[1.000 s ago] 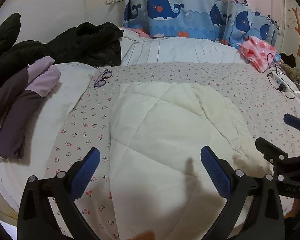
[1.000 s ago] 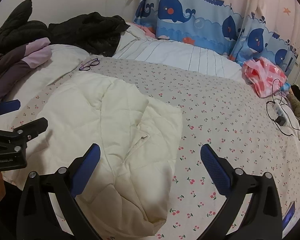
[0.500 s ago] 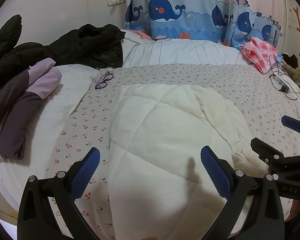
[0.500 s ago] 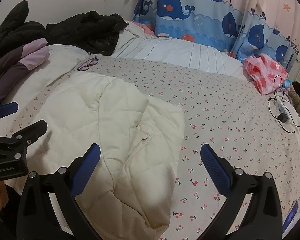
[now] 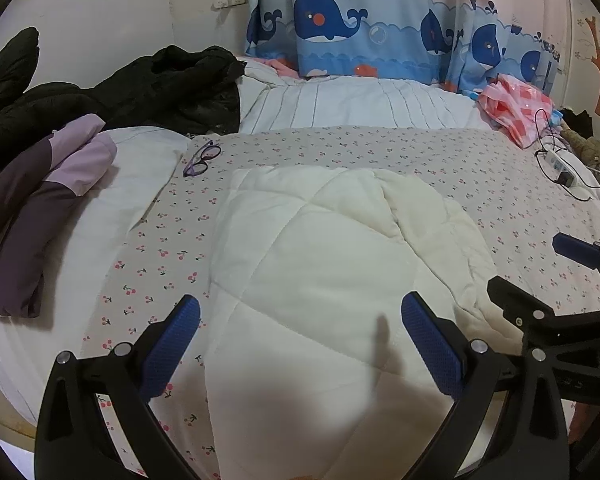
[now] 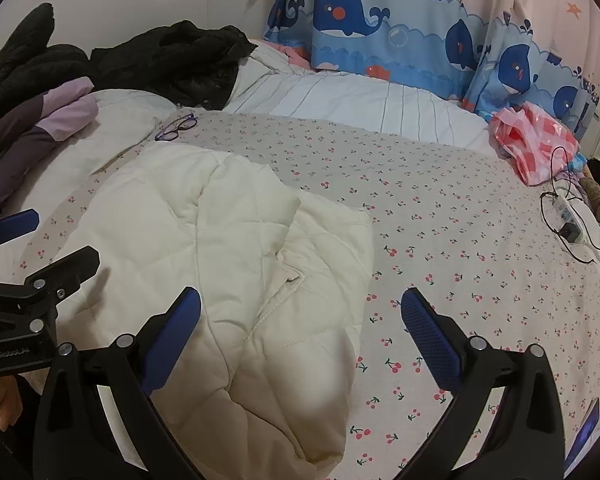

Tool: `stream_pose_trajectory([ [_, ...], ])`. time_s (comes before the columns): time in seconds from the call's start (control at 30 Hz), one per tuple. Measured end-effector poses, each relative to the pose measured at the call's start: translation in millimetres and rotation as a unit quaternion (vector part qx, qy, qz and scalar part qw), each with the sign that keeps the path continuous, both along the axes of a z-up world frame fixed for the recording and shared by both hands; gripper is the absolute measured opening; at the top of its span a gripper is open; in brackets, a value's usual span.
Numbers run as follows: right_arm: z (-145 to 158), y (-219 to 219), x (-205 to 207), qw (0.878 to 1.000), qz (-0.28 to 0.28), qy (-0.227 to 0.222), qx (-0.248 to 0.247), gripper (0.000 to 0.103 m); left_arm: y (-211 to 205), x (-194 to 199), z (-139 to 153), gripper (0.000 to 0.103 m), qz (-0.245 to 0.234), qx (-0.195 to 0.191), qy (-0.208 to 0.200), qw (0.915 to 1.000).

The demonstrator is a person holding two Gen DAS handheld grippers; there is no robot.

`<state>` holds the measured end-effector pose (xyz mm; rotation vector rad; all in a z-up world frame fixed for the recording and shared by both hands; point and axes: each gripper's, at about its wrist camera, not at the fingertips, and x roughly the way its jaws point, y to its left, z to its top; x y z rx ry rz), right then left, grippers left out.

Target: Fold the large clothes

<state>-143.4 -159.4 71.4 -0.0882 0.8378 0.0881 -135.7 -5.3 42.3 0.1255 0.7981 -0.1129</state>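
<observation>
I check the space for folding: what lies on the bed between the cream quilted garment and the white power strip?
Between the cream quilted garment and the power strip, the right wrist view shows only bare cherry-print sheet; nothing rests on it.

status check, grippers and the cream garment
Left gripper open, empty. Right gripper open, empty. Cream quilted garment flat on bed, partly folded. Eyeglasses beyond it, clear.

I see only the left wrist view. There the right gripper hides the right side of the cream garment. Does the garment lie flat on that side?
Observer: No. The cream garment has a raised fold with a stitched opening near its right edge.
Operator: Does the right gripper hold it?
Observer: No, the right gripper is open, nothing between its fingers.
Operator: Something else near?
Observer: A blue object at the lower right edge, cut off.
</observation>
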Motion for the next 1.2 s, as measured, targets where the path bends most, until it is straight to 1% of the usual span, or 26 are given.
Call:
stream_pose_trajectory([
  [0.37, -2.8, 2.4, 4.1, 1.0, 0.0, 0.0, -0.016, 0.097, -1.3, -1.2, -1.3, 0.096, 0.004, -0.001, 0.0, 1.0],
  [0.63, -0.8, -0.6, 2.8, 1.0, -0.002, -0.003, -0.016, 0.097, 0.1, -4.1, 5.2, 0.096, -0.002, -0.017, -0.015, 0.9997],
  [0.77, -1.7, 3.1, 3.0, 1.0, 0.004, -0.002, -0.023, 0.097, 2.5, -1.4, 5.2, 0.096, -0.004, -0.025, -0.008, 0.9996],
  [0.93, -2.4, 7.6, 3.1, 0.999, 0.01, -0.005, -0.034, 0.097, 3.7, 0.0, 3.5, 0.096, 0.003, -0.019, -0.005, 0.9998],
  [1.2, -1.0, 3.9, 4.1, 0.999, 0.008, -0.009, -0.033, 0.097, 4.8, 2.1, 2.2, 0.096, 0.012, -0.012, -0.003, 0.9998],
])
